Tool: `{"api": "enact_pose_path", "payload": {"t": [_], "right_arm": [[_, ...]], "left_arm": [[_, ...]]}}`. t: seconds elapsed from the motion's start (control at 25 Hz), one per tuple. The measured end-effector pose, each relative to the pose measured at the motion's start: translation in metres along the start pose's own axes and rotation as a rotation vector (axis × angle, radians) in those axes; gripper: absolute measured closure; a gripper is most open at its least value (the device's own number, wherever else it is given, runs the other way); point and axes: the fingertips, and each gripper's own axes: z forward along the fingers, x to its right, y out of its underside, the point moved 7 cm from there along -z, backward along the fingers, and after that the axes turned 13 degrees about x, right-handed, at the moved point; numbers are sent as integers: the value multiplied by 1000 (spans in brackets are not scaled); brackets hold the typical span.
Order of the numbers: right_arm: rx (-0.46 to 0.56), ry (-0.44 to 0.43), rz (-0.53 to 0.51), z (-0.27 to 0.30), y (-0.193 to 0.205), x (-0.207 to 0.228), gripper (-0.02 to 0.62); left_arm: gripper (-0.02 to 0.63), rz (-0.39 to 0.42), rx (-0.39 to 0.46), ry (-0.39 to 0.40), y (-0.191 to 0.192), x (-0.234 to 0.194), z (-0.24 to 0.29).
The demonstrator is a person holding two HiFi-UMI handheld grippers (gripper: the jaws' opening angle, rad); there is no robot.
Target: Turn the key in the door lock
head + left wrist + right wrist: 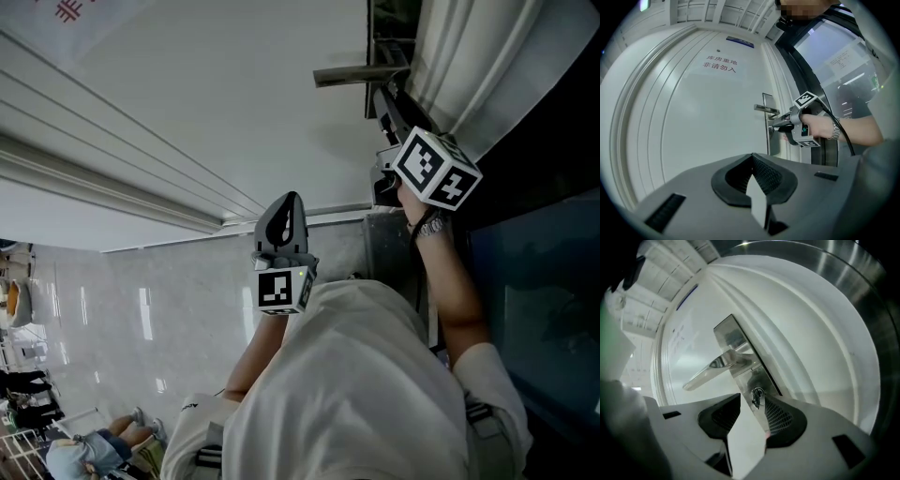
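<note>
A small metal key sits in the keyhole of the steel lock plate, just below the lever handle on the white door. My right gripper is up against the plate and is open. The key lies between its jaw tips, close to the right pad, with a gap on the left. From the left gripper view, the right gripper points level at the lock plate. My left gripper hangs back from the door, shut on nothing. In the head view it is seen at centre.
A sign with red print is high on the door. A dark door frame and a glass panel stand right of the lock. The person's forearm with a wristwatch reaches in from the right. People are on the glossy floor.
</note>
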Motion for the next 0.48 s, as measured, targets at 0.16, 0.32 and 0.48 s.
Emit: {"api": "enact_pose_path", "payload": {"t": [0.16, 0.32, 0.48], "right_arm": [[10, -1, -267, 0, -3, -8, 459], [-20, 11, -187, 4, -2, -4, 460], [-18, 35, -97, 8, -6, 2, 552]], "left_arm": [[597, 3, 3, 3, -1, 1, -2], [597, -3, 7, 3, -3, 1, -3], [597, -6, 4, -1, -1, 1, -3]]}}
